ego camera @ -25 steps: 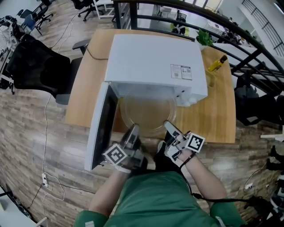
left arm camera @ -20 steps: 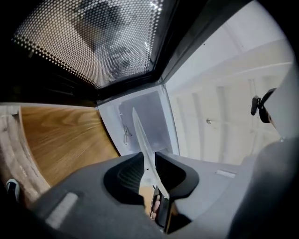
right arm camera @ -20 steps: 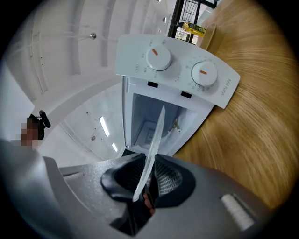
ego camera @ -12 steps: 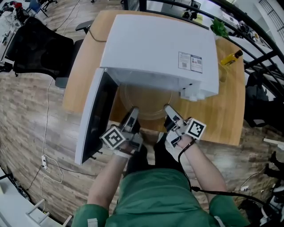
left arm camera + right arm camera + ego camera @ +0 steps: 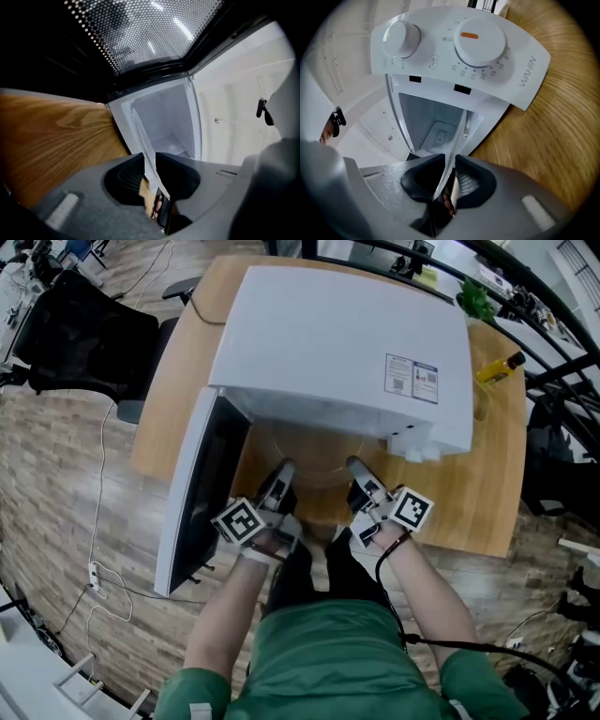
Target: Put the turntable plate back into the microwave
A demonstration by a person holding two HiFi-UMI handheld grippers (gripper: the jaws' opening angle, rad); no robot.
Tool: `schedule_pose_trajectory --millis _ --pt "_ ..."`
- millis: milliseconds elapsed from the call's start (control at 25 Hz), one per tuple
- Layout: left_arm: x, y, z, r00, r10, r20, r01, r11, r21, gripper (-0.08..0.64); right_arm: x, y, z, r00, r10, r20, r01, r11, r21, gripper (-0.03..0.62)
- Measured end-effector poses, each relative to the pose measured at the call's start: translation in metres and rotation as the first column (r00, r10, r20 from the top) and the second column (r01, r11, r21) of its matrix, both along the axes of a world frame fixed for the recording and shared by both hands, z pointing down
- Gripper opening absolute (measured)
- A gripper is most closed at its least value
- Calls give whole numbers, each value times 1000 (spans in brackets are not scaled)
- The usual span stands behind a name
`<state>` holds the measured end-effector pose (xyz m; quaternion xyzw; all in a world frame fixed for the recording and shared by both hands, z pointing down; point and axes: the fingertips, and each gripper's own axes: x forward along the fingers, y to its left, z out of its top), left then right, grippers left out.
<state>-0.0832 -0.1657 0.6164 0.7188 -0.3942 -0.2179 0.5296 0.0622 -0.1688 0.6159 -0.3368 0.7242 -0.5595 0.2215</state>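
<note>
Step in hand looks like sliding the turntable plate (image 5: 314,454) into the microwave (image 5: 337,343). The person should keep both sides level, go straight in past the open door (image 5: 202,493), and set it flat on the cavity floor before letting go. It's glass, so no tilting. The left hand-held gripper (image 5: 281,472) is pinching the plate's near rim on one side. The right hand-held gripper (image 5: 357,468) pinches the other side, though its jaws have just been opening a little with the rim between them. The plate reaches ahead of both, partway under the microwave's front, over the tabletop (image 5: 469,498).
</note>
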Motion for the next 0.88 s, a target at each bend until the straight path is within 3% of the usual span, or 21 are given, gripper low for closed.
schedule_pose_trajectory --millis 880 --pt "7 -60 18 1000 10 13 -10 1000 10 80 5 -54 23 998 51 -31 -52 999 -14 72"
